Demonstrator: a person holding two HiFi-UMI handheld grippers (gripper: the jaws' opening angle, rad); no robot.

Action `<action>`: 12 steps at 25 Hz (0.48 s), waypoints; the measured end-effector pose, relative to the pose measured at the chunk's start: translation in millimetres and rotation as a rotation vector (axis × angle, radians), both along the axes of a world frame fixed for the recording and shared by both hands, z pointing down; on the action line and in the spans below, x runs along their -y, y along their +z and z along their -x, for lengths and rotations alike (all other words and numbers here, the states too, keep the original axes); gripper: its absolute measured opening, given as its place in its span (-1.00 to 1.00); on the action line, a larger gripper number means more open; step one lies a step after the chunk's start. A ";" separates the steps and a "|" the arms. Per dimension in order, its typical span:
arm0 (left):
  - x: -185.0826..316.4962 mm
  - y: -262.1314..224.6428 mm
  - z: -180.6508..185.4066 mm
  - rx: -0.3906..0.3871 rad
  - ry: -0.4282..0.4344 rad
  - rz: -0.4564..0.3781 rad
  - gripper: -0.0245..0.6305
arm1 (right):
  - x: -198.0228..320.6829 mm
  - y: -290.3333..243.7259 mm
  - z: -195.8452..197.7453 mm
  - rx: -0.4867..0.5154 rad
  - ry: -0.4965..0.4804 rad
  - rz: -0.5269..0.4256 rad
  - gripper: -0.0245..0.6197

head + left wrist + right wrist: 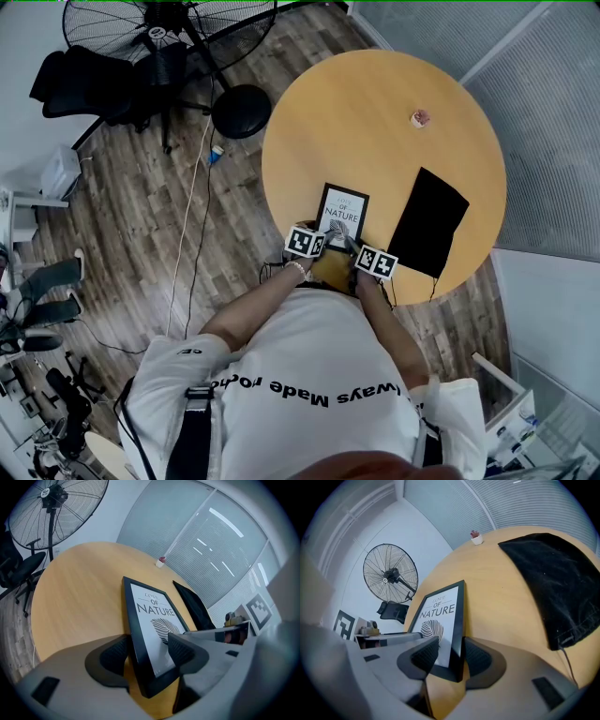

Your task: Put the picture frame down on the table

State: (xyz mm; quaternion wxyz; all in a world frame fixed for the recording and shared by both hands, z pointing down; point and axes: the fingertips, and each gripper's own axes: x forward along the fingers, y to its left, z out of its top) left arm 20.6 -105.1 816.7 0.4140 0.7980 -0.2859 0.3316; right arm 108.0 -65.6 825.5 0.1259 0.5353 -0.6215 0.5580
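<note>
Left gripper (147, 651): we clamp its fingers on the picture frame's (150, 613) near-left corner.
Right gripper (451, 656): fingers likewise clamp the near-right corner.
Frame: over the tabletop's (356, 122) 6 o'clock rim, long axis toward 12, near end raised.
Room: bare wood at 12 and 9; black cloth (428, 222) close at 3.
Judgement: lower both grippers evenly, we think.

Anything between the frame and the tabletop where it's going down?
Nothing visible. The left gripper and right gripper clamp the picture frame over bare table. The black cloth lies apart to its right, and the small pot is far back.
</note>
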 end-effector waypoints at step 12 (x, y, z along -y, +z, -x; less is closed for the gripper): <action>-0.5 -0.2 -0.8 0.021 0.025 -0.021 -0.17 | -0.4 0.0 -0.3 -0.007 0.000 0.002 -0.34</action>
